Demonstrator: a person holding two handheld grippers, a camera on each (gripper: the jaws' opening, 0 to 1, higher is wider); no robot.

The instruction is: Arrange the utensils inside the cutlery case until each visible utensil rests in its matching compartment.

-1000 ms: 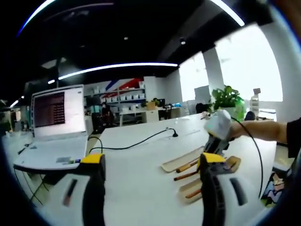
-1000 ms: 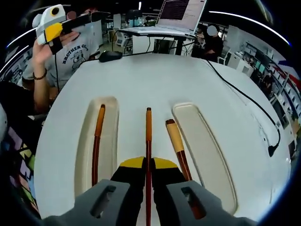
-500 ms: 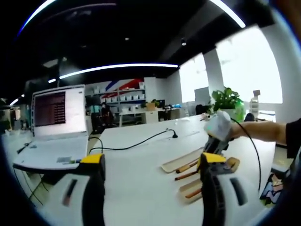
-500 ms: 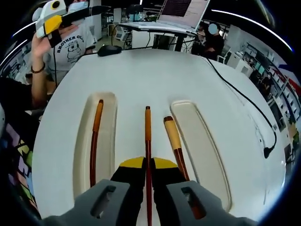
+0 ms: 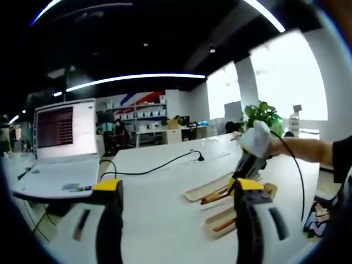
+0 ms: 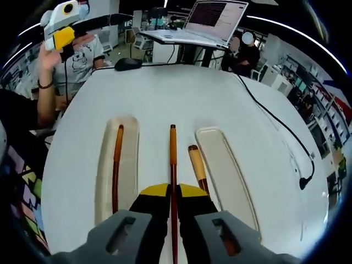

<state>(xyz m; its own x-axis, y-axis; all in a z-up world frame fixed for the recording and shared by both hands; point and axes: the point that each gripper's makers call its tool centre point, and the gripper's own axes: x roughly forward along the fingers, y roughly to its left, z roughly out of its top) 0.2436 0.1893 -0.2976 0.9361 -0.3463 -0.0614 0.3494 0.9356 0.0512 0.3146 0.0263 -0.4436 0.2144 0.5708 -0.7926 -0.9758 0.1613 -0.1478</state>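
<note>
My right gripper (image 6: 173,191) is shut on a thin dark-wood utensil (image 6: 172,157) that points forward over the middle of the cream cutlery case (image 6: 132,124). The case's left compartment holds an orange-handled utensil (image 6: 116,162). A pale-handled utensil (image 6: 196,164) lies just right of the held one, beside the long bare right compartment (image 6: 223,170). In the left gripper view my left gripper (image 5: 179,220) is open and holds nothing, raised well above the table. There the right gripper (image 5: 252,149) hangs over the case (image 5: 204,189). The left gripper (image 6: 63,25) also appears at the upper left of the right gripper view.
A laptop (image 5: 55,143) stands at the white table's far end, with a black mouse (image 6: 129,64) near it. A black cable (image 6: 275,126) runs across the table's right side. A seated person (image 6: 77,55) is at the left edge. A plant (image 5: 264,115) stands by the window.
My right gripper has drawn up and back a little with the utensil, so the case looks smaller. The left gripper has barely shifted.
</note>
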